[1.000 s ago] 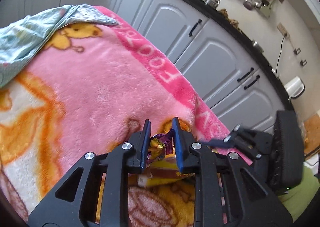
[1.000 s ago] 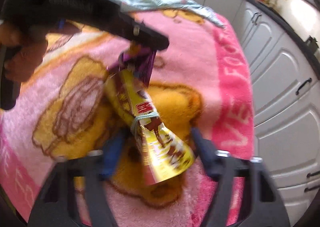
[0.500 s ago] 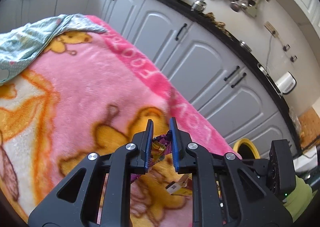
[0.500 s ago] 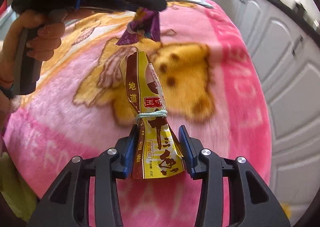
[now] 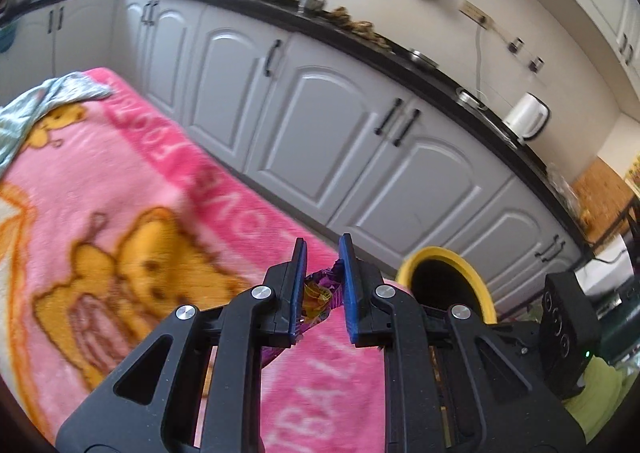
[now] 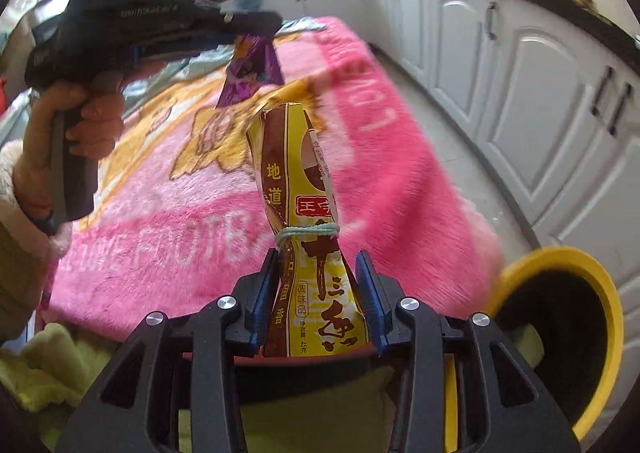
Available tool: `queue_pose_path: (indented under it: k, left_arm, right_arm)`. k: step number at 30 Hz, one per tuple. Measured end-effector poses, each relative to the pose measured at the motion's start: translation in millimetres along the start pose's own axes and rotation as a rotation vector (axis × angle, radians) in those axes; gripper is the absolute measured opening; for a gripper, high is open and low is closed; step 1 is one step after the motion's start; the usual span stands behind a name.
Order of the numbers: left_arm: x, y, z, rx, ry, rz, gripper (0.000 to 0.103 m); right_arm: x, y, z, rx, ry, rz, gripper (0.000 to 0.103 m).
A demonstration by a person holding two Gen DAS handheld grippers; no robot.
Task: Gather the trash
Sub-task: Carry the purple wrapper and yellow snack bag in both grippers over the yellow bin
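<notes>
Yellow packet (image 6: 312,245) lifted, lengthwise upright.

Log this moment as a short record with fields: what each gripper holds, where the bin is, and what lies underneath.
left gripper: shut on the purple wrapper
right gripper: shut on the yellow seasoning packet, tied at its waist with a pale string; its jaws have just been closing
surface: pink cartoon blanket, both items held above it
bin: yellow-rimmed trash bin with a dark interior, past the blanket's corner
backdrop: white cabinets
task state: nothing dropped in the bin yet
</notes>
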State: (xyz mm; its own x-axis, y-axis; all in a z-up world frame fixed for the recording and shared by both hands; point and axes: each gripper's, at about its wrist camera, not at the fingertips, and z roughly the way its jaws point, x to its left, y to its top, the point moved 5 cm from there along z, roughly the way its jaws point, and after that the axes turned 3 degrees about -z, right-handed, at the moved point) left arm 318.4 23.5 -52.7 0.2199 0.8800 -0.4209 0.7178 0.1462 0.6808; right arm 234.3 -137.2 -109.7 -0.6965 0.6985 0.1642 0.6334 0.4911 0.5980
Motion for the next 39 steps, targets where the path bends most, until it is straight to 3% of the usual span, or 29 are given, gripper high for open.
queue_pose_path:
  k: [21,39]
  left_arm:
    - [-137,-11,24,-0.009,-0.160,0.111,0.011]
    - [-216,-34,53,-0.021,-0.202,0.191,0.011]
  right_arm:
    - [-91,-49,-128,-0.226,-0.208,0.249,0.037]
    - [-136,-95,-195,-0.360,-0.380,0.399,0.037]
